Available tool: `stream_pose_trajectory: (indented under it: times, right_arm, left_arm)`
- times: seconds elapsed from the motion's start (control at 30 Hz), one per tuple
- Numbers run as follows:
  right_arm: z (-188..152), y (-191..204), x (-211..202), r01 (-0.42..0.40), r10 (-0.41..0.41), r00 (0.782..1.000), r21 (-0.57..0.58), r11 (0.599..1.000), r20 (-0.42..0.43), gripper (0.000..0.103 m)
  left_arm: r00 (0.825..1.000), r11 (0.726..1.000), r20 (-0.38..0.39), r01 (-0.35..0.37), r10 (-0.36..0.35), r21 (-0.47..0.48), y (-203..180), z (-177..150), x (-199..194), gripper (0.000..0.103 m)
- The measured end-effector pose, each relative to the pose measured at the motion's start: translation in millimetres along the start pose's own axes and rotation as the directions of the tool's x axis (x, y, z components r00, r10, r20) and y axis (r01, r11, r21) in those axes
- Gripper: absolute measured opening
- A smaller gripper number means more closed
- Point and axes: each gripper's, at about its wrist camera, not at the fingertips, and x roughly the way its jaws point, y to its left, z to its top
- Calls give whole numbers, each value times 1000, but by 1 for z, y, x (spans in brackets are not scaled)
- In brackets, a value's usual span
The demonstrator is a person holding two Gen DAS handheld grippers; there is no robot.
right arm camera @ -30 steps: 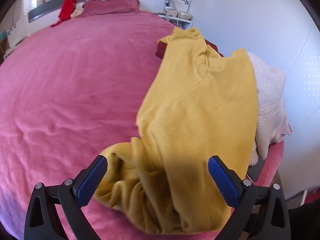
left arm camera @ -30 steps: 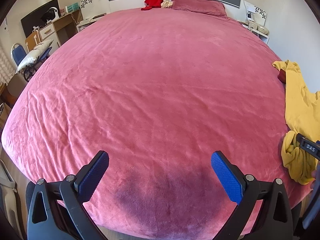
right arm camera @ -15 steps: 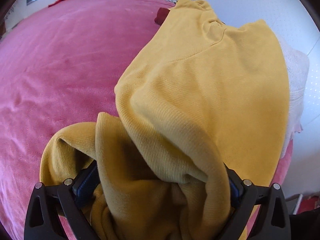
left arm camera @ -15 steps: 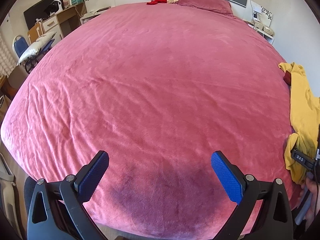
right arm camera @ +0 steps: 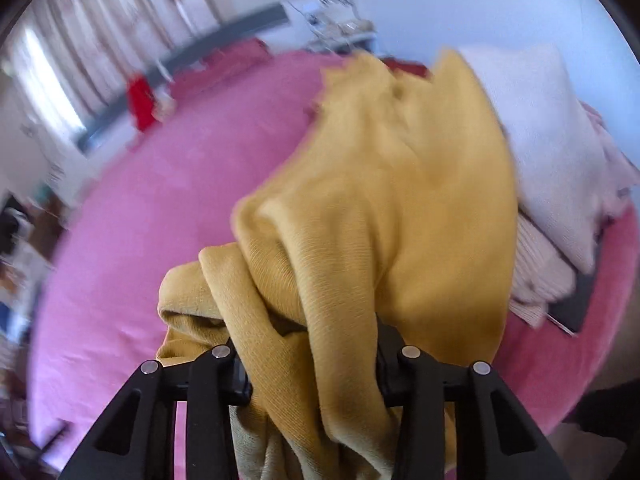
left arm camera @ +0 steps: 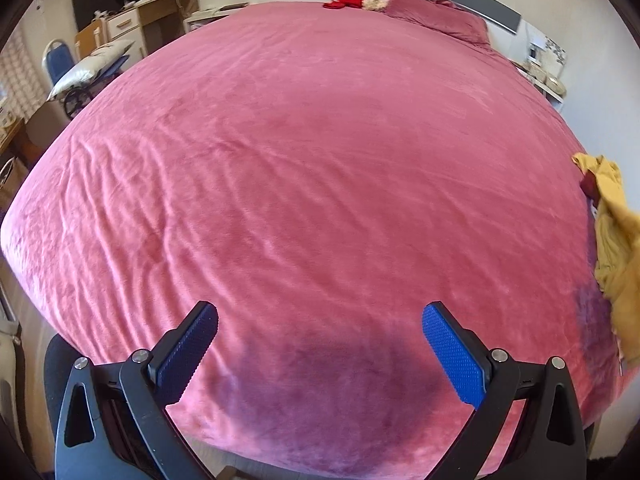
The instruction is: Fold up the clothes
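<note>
Both views are bright with daylight. In the right wrist view the light comes through the curtained window (right arm camera: 68,92) at upper left, which is washed out nearly white, and the wall (right arm camera: 500,4) at upper right has a bluish cast. That view is smeared by motion blur: the bed (right arm camera: 160,216) and room edges streak, while the yellow garment (right arm camera: 384,208) near the lens shows sharp knit. The left wrist view is crisp, with a dark shadow (left arm camera: 320,384) on the bed between the jaws. Fisheye distortion bulges the bed and blackens the corners
</note>
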Motion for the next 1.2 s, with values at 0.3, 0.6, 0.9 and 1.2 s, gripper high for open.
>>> stream_pose_trajectory:
  times: [0.3, 0.6, 0.9, 1.2]
  right_arm:
    - [29, 209, -55, -389, 420, 907, -299, 871, 43, 42]
    - [-53, 369, 101, -583, 466, 756, -148, 799, -460, 62]
    - [-82, 309, 98, -484, 345, 845, -311, 818, -408, 64]
    - [-92, 329, 129, -422, 192, 895, -623, 658, -403, 64]
  left_arm:
    - [997, 990, 22, -64, 67, -125, 67, -2, -8, 102]
    - [981, 936, 17, -179, 193, -303, 160, -15, -22, 102]
    - [970, 914, -80, -244, 231, -324, 167, -10, 14, 102]
    - [977, 950, -55, -215, 208, -229, 120, 14, 34, 102]
